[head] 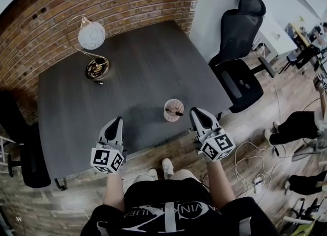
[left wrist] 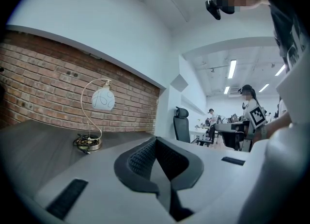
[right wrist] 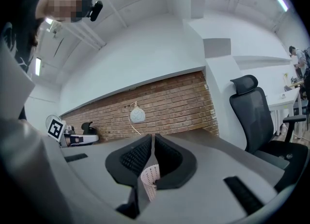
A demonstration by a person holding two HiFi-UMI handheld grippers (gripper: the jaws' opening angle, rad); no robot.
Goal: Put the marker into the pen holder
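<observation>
Left gripper (head: pixel 116 123) and right gripper (head: pixel 197 113), jaws pressed together and empty, flank pen holder (head: pixel 168 116) holding marker (head: pixel 174 112); pull clear without nudging it.

Dark table (head: pixel 143 71): stands beside a brick wall (head: pixel 127 0) on its far side. Desk lamp (head: pixel 92 37): upright at the far left of the table (white globe shade hung from a curved arm, round metal base). Black office chair (head: pixel 240 61): just off the right edge. Second black chair (head: pixel 23 153): at the left edge. White cables (head: pixel 255 161): loose on the wood floor (head: pixel 61 207), near right.
</observation>
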